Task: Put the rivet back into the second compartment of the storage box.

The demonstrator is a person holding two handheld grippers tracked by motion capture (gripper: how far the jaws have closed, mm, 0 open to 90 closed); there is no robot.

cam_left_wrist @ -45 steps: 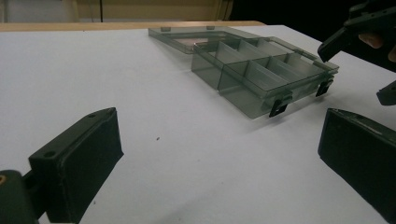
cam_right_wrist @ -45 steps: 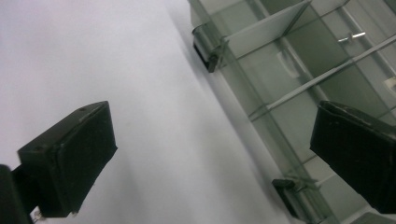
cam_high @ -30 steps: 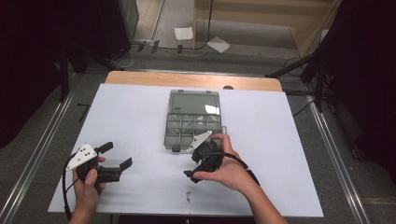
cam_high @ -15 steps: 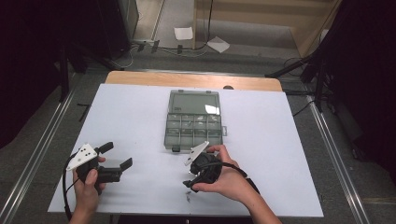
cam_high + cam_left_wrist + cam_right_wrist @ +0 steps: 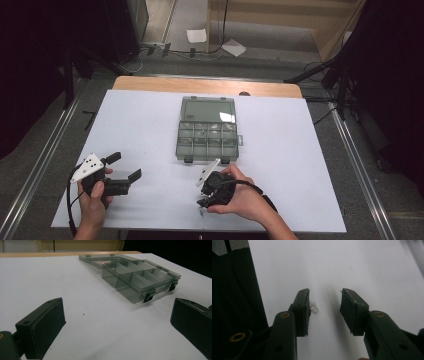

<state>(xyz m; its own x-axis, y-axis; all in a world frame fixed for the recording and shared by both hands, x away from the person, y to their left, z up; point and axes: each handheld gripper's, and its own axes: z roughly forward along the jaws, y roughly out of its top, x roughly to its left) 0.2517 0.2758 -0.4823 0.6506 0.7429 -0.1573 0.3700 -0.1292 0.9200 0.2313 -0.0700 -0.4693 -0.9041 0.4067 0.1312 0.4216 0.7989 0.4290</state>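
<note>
the right tongs (image 5: 324, 302) have just been closing, gap still narrow-open, a tiny metal pin (image 5: 313, 309) between them beside one jaw, contact unclear. the left tongs (image 5: 117, 322) stand wide over bare worktop (image 5: 50, 277). beyond them, the open compartment box (image 5: 140, 277), contents indistinct.

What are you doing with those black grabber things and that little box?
A person holds a gripper in each hand at a white table. The right gripper points down at a tiny metal piece between its jaws, which have just been closing but are not yet pinching it. The left gripper waits open. An open grey box with compartments sits nearby.
</note>
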